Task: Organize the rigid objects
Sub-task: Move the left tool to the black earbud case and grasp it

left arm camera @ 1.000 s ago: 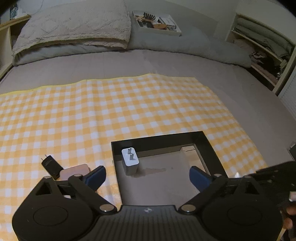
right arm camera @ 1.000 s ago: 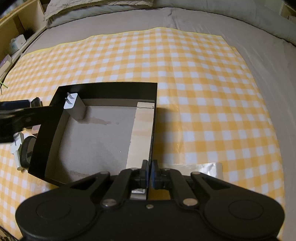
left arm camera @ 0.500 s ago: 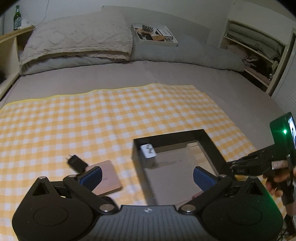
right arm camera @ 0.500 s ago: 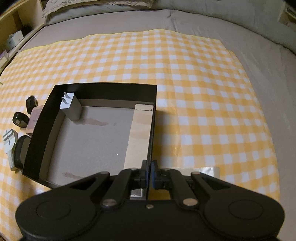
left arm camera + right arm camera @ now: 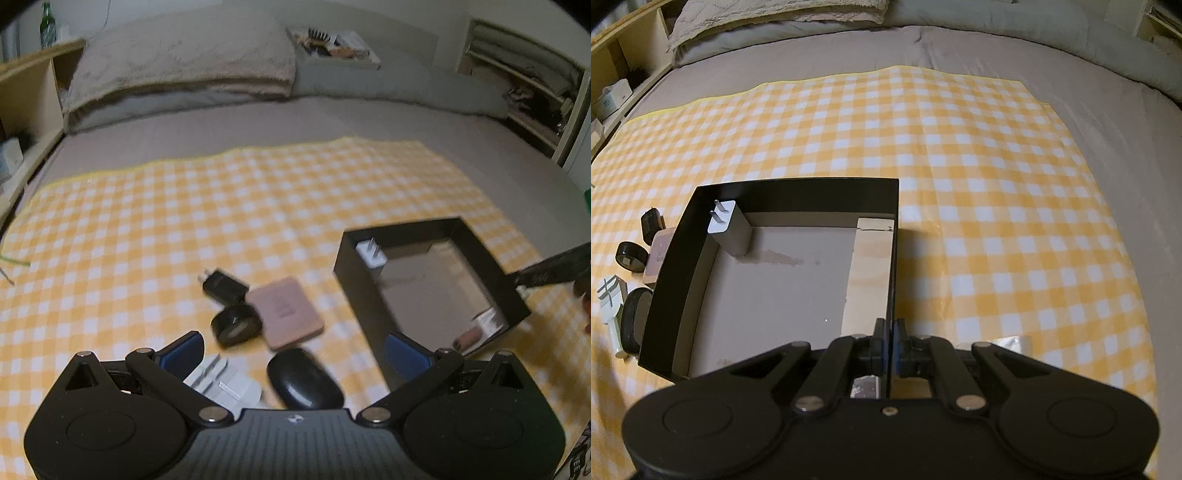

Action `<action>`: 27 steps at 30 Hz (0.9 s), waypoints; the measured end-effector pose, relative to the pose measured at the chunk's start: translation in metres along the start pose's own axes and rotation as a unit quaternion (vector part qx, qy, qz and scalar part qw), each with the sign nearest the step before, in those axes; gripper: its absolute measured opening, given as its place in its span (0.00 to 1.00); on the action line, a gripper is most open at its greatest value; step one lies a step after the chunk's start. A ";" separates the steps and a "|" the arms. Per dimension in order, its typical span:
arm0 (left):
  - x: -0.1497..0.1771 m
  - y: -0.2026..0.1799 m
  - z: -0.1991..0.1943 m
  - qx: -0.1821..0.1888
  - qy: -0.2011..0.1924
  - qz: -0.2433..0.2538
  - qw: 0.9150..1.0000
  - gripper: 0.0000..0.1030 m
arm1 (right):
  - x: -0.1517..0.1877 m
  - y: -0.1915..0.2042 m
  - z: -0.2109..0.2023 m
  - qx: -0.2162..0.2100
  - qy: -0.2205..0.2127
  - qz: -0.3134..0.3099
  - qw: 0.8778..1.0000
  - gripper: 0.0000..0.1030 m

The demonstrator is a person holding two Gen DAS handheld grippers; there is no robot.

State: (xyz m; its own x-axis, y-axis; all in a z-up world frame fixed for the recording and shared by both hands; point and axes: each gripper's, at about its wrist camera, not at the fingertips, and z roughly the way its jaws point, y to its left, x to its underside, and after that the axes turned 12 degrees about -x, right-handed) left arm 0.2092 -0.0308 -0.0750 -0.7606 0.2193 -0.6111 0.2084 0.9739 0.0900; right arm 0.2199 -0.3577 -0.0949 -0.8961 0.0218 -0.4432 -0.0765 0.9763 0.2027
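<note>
A black open box (image 5: 354,269) (image 5: 798,186) sits on the yellow checked cloth; a white plug charger (image 5: 371,254) (image 5: 729,230) stands in its far left corner. My right gripper (image 5: 888,334) is shut on the box's right wall. My left gripper (image 5: 291,354) is open and empty, above loose items left of the box: a black oval case (image 5: 303,380), a white plug adapter (image 5: 221,380), a black tape roll (image 5: 236,325), a pink flat case (image 5: 286,312) and a black charger (image 5: 221,284).
The cloth (image 5: 979,166) lies on a grey bed with pillows (image 5: 184,62) at the far end. A tray of items (image 5: 332,44) rests on the bedding. Shelves stand at the left (image 5: 29,96) and right (image 5: 524,85).
My left gripper has pulled back out of the box and swung left over the loose items. The right gripper stays shut on the box wall.
</note>
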 end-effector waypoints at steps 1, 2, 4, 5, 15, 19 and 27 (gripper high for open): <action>0.003 0.002 0.003 0.004 0.009 -0.006 1.000 1.00 | 0.000 -0.001 0.001 -0.001 0.002 0.003 1.000 0.04; 0.005 0.005 0.007 0.011 0.024 -0.017 1.000 1.00 | 0.000 -0.001 0.001 -0.001 0.004 0.006 1.000 0.04; 0.010 0.010 0.016 0.027 0.050 -0.044 0.997 1.00 | 0.000 0.000 0.001 -0.001 0.005 0.011 1.000 0.04; 0.012 0.013 0.020 0.037 0.063 -0.061 0.995 1.00 | 0.001 0.000 0.001 -0.001 0.006 0.009 1.000 0.04; 0.021 0.009 0.057 0.098 0.120 -0.166 0.974 0.93 | -0.001 -0.001 0.001 -0.005 0.007 0.016 1.000 0.05; 0.023 0.007 0.072 0.082 0.134 -0.165 0.974 0.82 | -0.001 -0.002 0.001 -0.006 0.007 0.016 1.000 0.05; 0.027 -0.002 0.087 0.046 0.127 -0.150 0.979 0.80 | -0.002 -0.002 0.001 -0.011 0.007 0.023 1.000 0.09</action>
State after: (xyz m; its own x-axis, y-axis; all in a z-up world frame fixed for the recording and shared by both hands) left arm 0.2420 -0.0324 -0.1598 -0.9217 -0.0580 -0.3835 -0.0033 0.9899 -0.1417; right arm 0.2224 -0.3591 -0.0956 -0.9050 0.0628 -0.4207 -0.0449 0.9694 0.2412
